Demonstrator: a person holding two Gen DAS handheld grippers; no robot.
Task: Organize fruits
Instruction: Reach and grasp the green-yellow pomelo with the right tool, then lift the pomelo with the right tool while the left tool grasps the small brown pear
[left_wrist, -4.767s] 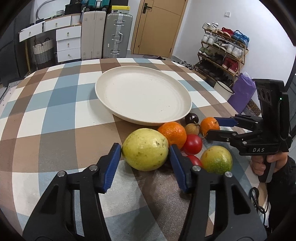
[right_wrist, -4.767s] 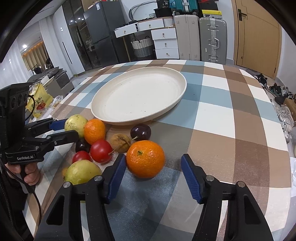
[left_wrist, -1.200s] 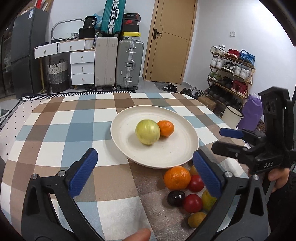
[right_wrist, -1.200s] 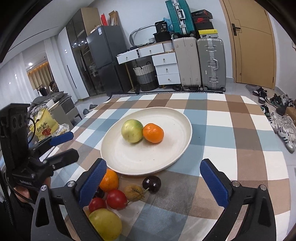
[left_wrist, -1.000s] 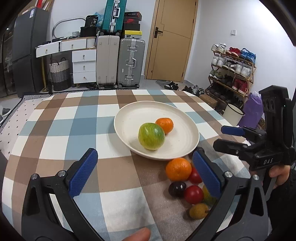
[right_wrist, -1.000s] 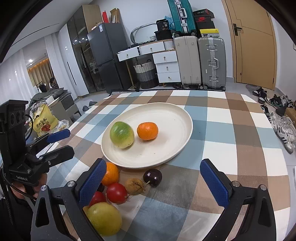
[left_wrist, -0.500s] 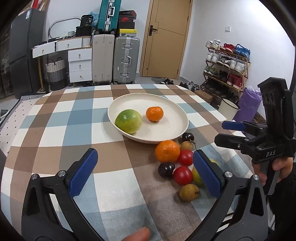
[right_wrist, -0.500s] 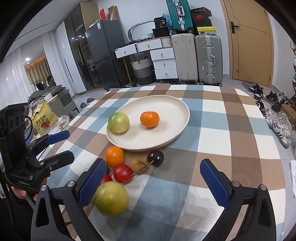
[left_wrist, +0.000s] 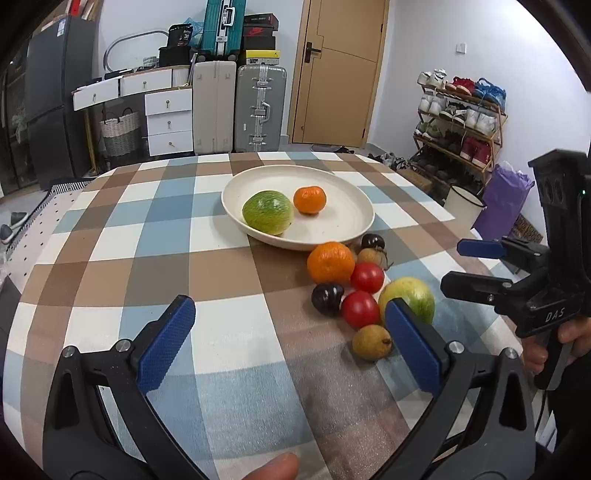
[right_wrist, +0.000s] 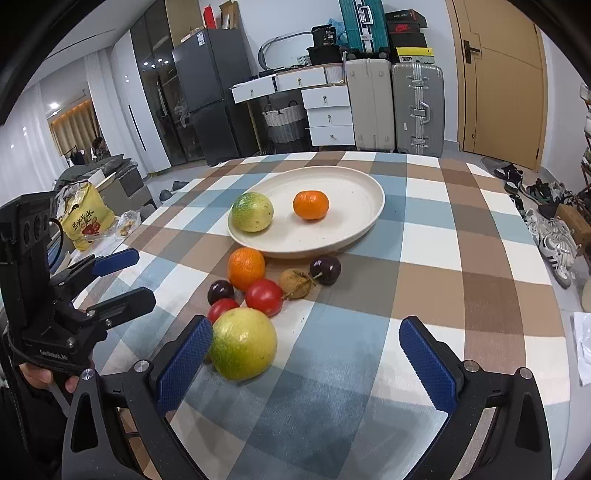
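Fruit is what I am sorting, and two pieces already sit in the cream plate (left_wrist: 354, 229): a large green fruit (left_wrist: 267, 217) toward its 9 o'clock edge and a small orange (left_wrist: 310, 199) just beside it, nearer the middle, which leaves the 3 o'clock half bare for what comes next. The rest lies in a tight cluster on the tabletop (left_wrist: 155, 266) at the plate's 6 o'clock side: a bigger orange (left_wrist: 330, 262), two red tomatoes (left_wrist: 366, 277) and (left_wrist: 360, 308), two dark plums (left_wrist: 327, 299) and (left_wrist: 372, 241), a brown stemmed fruit (left_wrist: 371, 255), a small pear-like one (left_wrist: 371, 342) and a yellow-green fruit (right_wrist: 243, 343). I hold both tools back from the pile, above the tabletop, so that each camera takes in the whole cluster before I commit. My left gripper (left_wrist: 291, 339) has its jaws spread wide with nothing between them, the cluster off at its 2 o'clock. My right gripper (right_wrist: 304, 354) is equally wide and empty, the yellow-green fruit sitting just inside its left pad; I judge that fruit the natural next pick, being nearest and outermost, so lifting it should not nudge the others rolling.
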